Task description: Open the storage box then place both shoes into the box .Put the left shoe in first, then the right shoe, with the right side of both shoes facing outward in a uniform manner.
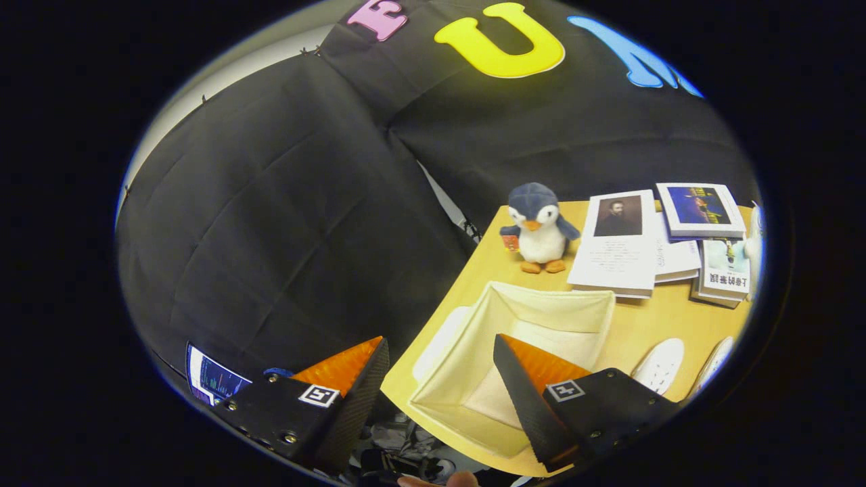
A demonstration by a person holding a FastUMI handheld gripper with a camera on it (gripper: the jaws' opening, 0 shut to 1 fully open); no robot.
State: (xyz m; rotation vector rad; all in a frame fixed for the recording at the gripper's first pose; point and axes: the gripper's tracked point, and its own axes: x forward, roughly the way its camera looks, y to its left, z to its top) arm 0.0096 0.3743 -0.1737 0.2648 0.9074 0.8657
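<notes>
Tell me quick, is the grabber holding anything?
Gripper: open, holding nothing; its fingers are spread wide above the near corner of the open storage box.

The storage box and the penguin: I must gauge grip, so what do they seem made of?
The storage box looks like cream fabric, matte, its walls creased and sagging. The penguin looks like fuzzy plush. The gripper hangs open above the box.

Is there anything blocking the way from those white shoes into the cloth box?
Nothing visible does. The storage box sits open and looks empty, and only bare table lies between it and the two shoes beside it. The penguin toy and books stand beyond. The gripper hangs open, holding nothing.
</notes>
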